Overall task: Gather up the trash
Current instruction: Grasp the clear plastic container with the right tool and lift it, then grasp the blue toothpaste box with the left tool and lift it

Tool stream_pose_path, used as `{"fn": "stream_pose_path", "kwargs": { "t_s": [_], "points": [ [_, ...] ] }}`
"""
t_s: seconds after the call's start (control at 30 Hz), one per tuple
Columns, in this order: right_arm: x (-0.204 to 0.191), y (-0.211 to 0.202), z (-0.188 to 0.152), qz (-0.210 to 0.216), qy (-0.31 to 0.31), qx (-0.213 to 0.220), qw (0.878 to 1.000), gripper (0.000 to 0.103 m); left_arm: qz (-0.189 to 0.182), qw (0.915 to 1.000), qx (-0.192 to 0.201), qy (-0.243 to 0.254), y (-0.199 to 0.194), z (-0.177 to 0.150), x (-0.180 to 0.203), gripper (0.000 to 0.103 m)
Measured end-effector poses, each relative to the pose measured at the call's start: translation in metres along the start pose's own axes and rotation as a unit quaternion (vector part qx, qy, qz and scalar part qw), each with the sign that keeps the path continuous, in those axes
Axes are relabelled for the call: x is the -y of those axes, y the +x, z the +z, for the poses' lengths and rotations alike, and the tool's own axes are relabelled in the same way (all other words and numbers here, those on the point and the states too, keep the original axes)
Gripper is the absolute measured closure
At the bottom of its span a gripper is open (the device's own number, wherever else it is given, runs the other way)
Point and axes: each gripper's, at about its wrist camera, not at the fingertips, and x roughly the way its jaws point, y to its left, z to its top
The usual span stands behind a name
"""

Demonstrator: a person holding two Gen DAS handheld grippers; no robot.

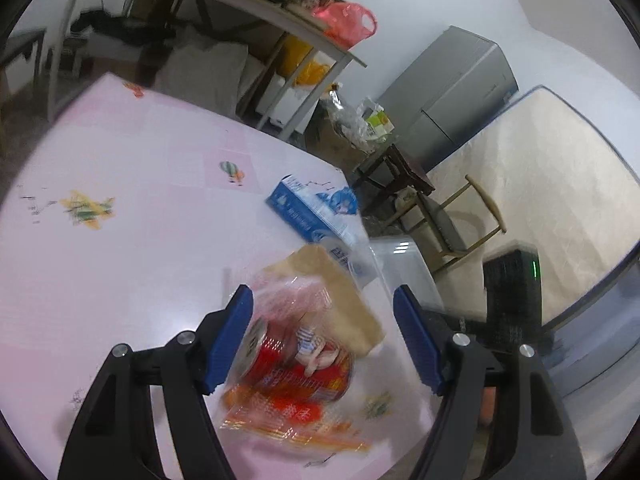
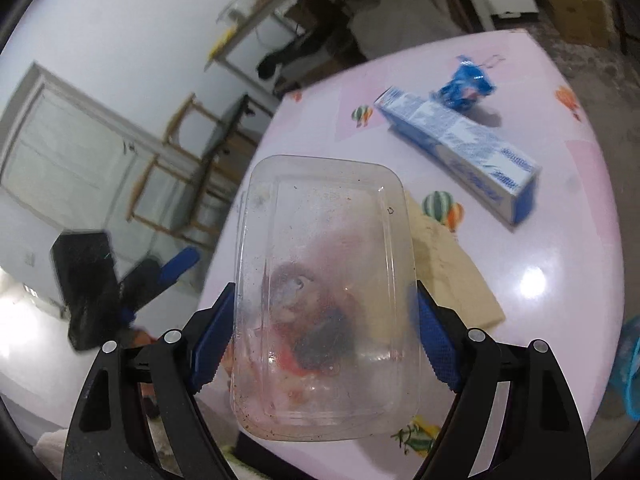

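Observation:
My right gripper (image 2: 324,286) is shut on a dirty clear plastic container (image 2: 324,280), its pads pressing both long sides, above the pink table (image 2: 560,300). Under it lies a red can (image 1: 296,360), seen only as a blur through the plastic in the right wrist view. The can rests on a red-orange wrapper (image 1: 292,412), beside a piece of brown cardboard (image 1: 340,292). My left gripper (image 1: 322,290) hangs open over the can, its right pad touching nothing. Further back lie a blue and white carton (image 1: 308,216) and a crumpled blue wrapper (image 1: 342,200).
The table's right edge is close in the left wrist view, with a clear storage box (image 1: 404,264), a black crate (image 1: 512,292) and a wooden chair (image 1: 460,220) beyond it. A cluttered shelf table (image 1: 280,20) stands behind. A blue basket (image 2: 632,372) shows at the far right.

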Motion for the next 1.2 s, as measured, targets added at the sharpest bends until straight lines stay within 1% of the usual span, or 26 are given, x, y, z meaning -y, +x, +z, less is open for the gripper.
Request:
{"fn": "stream_pose_path", "kwargs": {
  "t_s": [0.03,0.07,0.13,0.17,0.2,0.27,0.3,0.37,0.5,0.6,0.7,0.77,0.87,0.97,1.0,1.1,1.2],
  "points": [
    [0.004,-0.005,-0.004,0.004,0.007,0.007,1.0,0.024,-0.01,0.9997,-0.017,-0.013,0.013,0.011,0.002,0.028],
    [0.009,-0.009,-0.007,0.01,0.014,0.013,1.0,0.024,-0.01,0.9991,-0.029,-0.027,0.025,0.019,0.003,0.028],
    [0.022,-0.018,-0.015,0.015,0.033,0.023,0.999,0.024,-0.015,0.9978,-0.052,-0.039,0.049,0.032,0.007,0.028],
    [0.031,-0.024,-0.02,0.017,0.042,0.028,0.999,0.024,-0.012,0.9968,-0.063,-0.049,0.062,0.038,0.007,0.028],
    [0.033,-0.025,-0.022,0.017,0.046,0.031,0.998,0.024,-0.009,0.9946,-0.077,-0.069,0.08,0.046,0.006,0.028],
    [0.04,-0.028,-0.029,0.009,0.056,0.039,0.998,0.024,-0.01,0.9893,-0.104,-0.101,0.109,0.054,0.004,0.028],
    [0.045,-0.031,-0.034,0.001,0.06,0.044,0.997,0.024,-0.002,0.9849,-0.12,-0.124,0.128,0.058,0.002,0.028],
    [0.051,-0.037,-0.04,-0.009,0.067,0.05,0.996,0.024,0.01,0.9794,-0.141,-0.145,0.156,0.063,0.003,0.028],
    [0.069,-0.052,-0.05,-0.007,0.085,0.061,0.994,0.024,0.021,0.968,-0.166,-0.187,0.196,0.069,0.003,0.028],
    [0.078,-0.056,-0.053,-0.008,0.091,0.069,0.993,0.024,0.044,0.9601,-0.163,-0.223,0.217,0.075,-0.004,0.028],
    [0.083,-0.064,-0.057,-0.005,0.094,0.076,0.993,0.024,0.064,0.9539,-0.166,-0.242,0.233,0.076,-0.008,0.03],
    [0.085,-0.068,-0.059,-0.005,0.095,0.079,0.992,0.024,0.071,0.9529,-0.167,-0.243,0.237,0.076,-0.007,0.031],
    [0.089,-0.072,-0.06,-0.002,0.097,0.082,0.992,0.024,0.101,0.9542,-0.167,-0.227,0.243,0.081,-0.003,0.034],
    [0.092,-0.074,-0.062,0.002,0.098,0.084,0.992,0.024,0.126,0.9518,-0.168,-0.224,0.247,0.082,-0.004,0.04],
    [0.093,-0.074,-0.063,0.004,0.099,0.084,0.992,0.024,0.128,0.9506,-0.17,-0.226,0.247,0.081,-0.007,0.043],
    [0.095,-0.075,-0.064,0.005,0.1,0.083,0.992,0.024,0.127,0.9472,-0.166,-0.243,0.248,0.08,-0.013,0.047],
    [0.097,-0.076,-0.066,0.006,0.104,0.083,0.991,0.024,0.121,0.9444,-0.163,-0.259,0.252,0.081,-0.016,0.047]
  ]
}}
